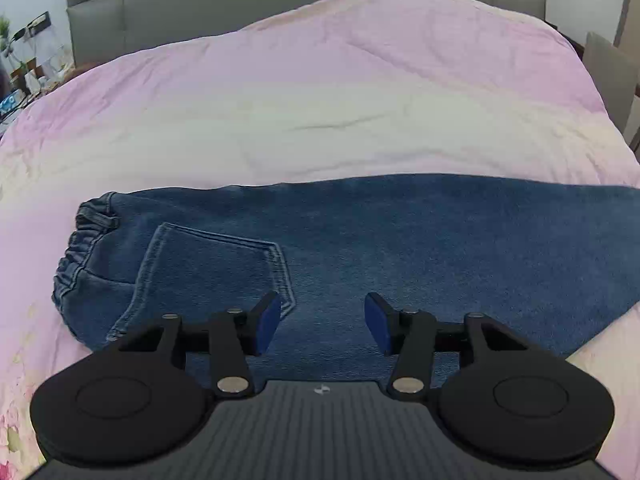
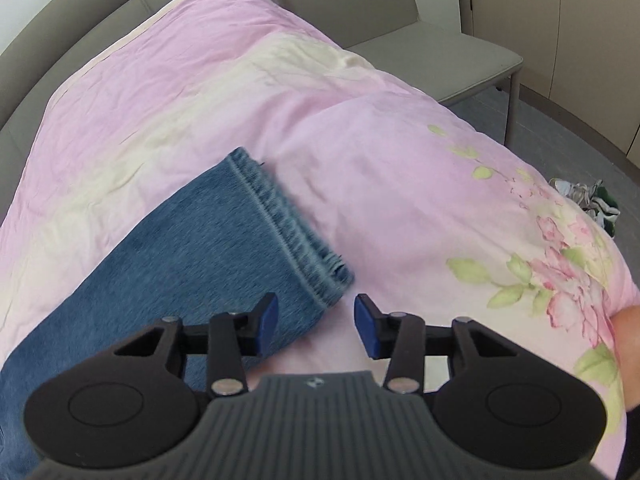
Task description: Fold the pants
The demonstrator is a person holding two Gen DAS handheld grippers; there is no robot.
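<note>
A: Item one — left gripper (image 1: 322,322), black, blue-padded; jaws?

B: Parted, nothing between them. It hangs over the seat of the blue denim pants (image 1: 360,240), just beside the stitched back pocket (image 1: 216,272).

A: Item two — right gripper (image 2: 316,322)?

B: Jaws also apart, empty, poised at the near corner of the hemmed leg cuff (image 2: 288,224).

A: Pants, location and condition?

B: Laid lengthwise on the pink floral quilt (image 1: 320,80), elastic waistband (image 1: 76,248) at the left, cuff at the right. Seemingly folded leg over leg already.

A: Outstanding?

B: By my reckoning — the crosswise folds, cuff toward waistband.
</note>
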